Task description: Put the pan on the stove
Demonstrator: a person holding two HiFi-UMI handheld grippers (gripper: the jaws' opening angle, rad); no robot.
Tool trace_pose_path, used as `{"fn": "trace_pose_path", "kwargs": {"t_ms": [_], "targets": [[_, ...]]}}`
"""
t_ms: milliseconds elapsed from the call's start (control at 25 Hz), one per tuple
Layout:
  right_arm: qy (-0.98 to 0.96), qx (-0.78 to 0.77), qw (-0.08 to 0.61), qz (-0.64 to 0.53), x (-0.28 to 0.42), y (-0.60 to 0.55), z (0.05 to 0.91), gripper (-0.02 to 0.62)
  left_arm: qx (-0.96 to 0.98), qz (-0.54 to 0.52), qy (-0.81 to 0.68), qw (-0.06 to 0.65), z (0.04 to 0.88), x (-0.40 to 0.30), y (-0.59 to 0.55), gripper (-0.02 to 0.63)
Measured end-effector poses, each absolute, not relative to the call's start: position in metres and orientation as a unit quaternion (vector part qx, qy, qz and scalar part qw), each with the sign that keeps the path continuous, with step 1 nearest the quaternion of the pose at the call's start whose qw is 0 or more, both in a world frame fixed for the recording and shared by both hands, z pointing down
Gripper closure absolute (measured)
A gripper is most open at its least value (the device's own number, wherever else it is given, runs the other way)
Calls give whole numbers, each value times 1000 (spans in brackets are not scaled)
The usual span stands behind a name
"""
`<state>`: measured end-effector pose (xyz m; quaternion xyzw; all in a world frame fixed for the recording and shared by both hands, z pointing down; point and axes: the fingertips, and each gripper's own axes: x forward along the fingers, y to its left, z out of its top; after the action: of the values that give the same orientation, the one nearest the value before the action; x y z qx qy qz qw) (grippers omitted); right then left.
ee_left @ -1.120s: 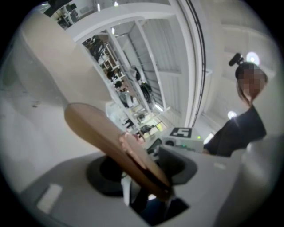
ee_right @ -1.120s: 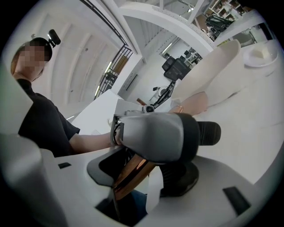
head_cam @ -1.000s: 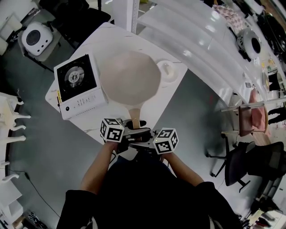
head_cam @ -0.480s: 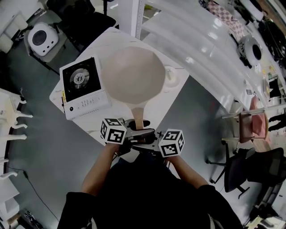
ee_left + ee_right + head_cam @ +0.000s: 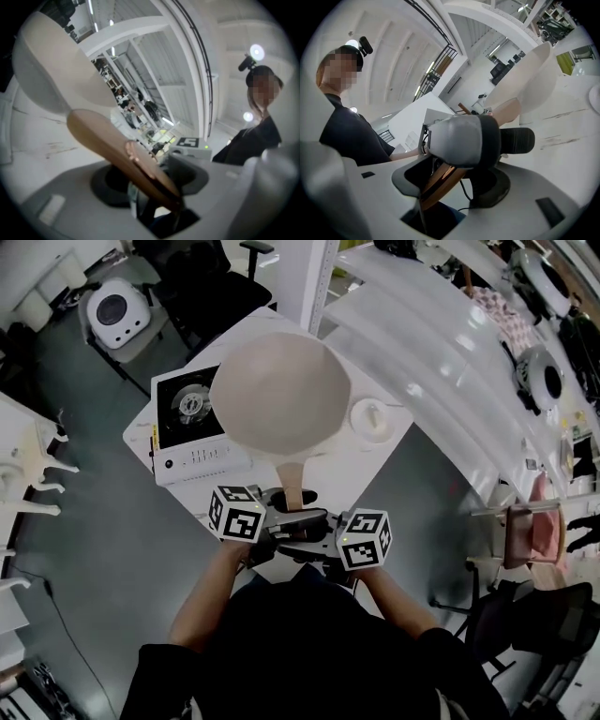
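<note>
Clamping pan handle (image 5: 110, 140): left gripper (image 5: 157, 201), right gripper (image 5: 436, 187) | head view alone shows stove (image 5: 187, 432), partly behind pan (image 5: 279, 395)

The pan (image 5: 281, 395) covers the right edge of the stove (image 5: 186, 432); its handle's end disappears between my left gripper (image 5: 279, 516) and right gripper (image 5: 314, 532).

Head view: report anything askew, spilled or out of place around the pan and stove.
Nothing spilled or damaged. The round beige pan is not seated on the white single-burner stove: left gripper and right gripper clamp its brown wooden handle, its bowl overlapping only the stove's right edge.
</note>
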<state>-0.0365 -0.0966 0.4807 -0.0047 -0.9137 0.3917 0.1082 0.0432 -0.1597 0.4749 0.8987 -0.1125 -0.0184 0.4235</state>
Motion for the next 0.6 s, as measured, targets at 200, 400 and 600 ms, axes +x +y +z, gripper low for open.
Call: {"fn": "trace_pose_path", "kwargs": {"t_ms": [200, 400, 600], "targets": [[-915, -42, 113, 385, -54, -99, 471, 367, 895, -28, -149, 420, 467, 21, -168, 371], [-914, -81, 121, 378, -72, -102, 463, 367, 888, -43, -187, 418, 460, -3, -176, 371], [-912, -119, 133, 370, -88, -102, 460, 367, 880, -59, -225, 413, 456, -25, -182, 371]]}}
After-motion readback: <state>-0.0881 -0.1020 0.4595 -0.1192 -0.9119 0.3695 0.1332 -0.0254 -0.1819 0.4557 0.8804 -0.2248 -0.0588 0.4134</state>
